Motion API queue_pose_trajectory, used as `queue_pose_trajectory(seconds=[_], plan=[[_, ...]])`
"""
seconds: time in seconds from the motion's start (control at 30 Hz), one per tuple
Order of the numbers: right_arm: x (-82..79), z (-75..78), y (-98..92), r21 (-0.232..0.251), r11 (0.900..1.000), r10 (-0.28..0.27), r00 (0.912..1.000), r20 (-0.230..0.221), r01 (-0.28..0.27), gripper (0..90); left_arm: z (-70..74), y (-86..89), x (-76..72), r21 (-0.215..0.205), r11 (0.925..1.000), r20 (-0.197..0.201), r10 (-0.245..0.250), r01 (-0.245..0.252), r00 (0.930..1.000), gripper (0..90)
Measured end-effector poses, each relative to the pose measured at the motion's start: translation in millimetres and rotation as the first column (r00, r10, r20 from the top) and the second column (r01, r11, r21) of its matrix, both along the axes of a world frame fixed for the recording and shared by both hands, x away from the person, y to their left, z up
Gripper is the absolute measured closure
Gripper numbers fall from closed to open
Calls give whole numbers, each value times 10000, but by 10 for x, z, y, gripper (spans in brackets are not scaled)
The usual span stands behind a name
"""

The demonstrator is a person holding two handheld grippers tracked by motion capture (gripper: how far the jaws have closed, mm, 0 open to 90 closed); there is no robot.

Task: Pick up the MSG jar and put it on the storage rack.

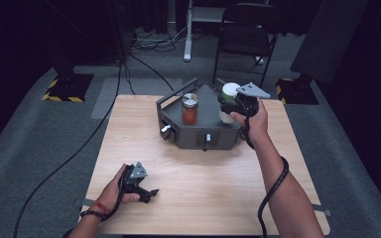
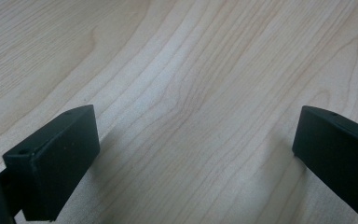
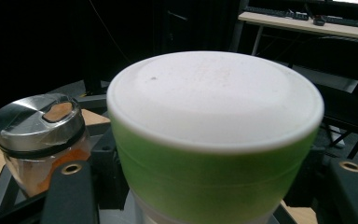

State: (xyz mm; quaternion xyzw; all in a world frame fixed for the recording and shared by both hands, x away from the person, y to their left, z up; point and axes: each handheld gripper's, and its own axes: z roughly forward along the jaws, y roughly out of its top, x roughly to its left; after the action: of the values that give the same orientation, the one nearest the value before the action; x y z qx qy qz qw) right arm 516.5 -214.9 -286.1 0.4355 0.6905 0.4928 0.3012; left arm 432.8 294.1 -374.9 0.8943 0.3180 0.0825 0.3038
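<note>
Right gripper (image 1: 226,105) clamps green-banded tub (image 3: 214,140) upright for carrying, over rack (image 1: 178,139); left gripper (image 1: 146,193) wide, idle on worktop (image 2: 191,70).

I see two handheld grippers, both matte black. The left gripper (image 1: 140,186) carries a grey three-cornered plate on its top face; the right gripper (image 1: 226,105) carries a larger grey plate of the same shape with small dark holes near its edges. From the right gripper I see a thick black cable (image 1: 274,184) trailing along the forearm in a loop. In the left gripper view, each jaw is a black rectangular block with bevelled edges and one small recessed hole. In the right gripper view, each jaw top shows a brass-coloured ringed insert. Both forearms are bare, without sleeves. The left wrist wears a dark beaded bracelet (image 1: 93,214) beside a red-orange band (image 1: 101,207).
</note>
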Motion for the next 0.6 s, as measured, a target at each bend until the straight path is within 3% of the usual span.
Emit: queue_pose_trajectory(seconds=[0.6], plan=[[139,-151,86,-30,9996,-298,9994,-192,298,329,0,-1,-3,2,10000,7,9,-9,10000,2]])
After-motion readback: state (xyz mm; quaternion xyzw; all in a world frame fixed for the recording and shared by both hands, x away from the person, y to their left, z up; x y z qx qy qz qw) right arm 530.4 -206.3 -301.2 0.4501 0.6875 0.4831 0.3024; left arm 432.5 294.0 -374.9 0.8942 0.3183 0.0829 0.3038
